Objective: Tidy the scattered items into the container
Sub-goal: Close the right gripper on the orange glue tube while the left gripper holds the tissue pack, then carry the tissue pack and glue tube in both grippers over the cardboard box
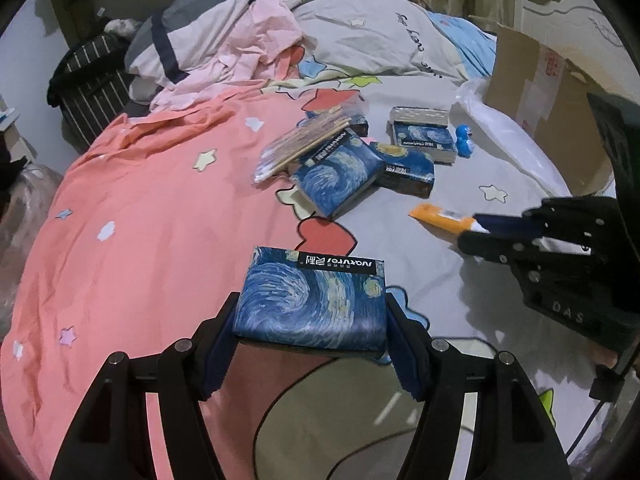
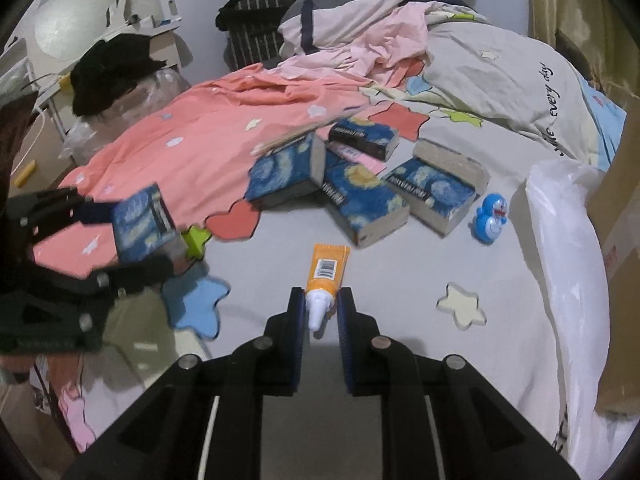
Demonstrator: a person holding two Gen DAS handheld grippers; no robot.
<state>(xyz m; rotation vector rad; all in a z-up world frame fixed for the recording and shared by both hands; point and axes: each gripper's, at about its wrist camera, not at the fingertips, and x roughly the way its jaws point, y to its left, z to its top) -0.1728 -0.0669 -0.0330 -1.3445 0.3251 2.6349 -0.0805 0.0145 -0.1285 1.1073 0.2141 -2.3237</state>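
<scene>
My left gripper is shut on a blue starry-night tissue pack and holds it above the bed; the right wrist view shows it too. My right gripper has its jaws close around the white cap end of an orange tube, which also shows in the left wrist view. Whether the pads touch the tube is unclear. Several more blue tissue packs lie in a heap mid-bed, with a bundle of wooden sticks on top. A cardboard box stands at the right.
A small blue Doraemon figure stands right of the packs. A white plastic bag lies along the box. Crumpled bedding and pink clothes pile at the back. A striped bag sits beyond the bed.
</scene>
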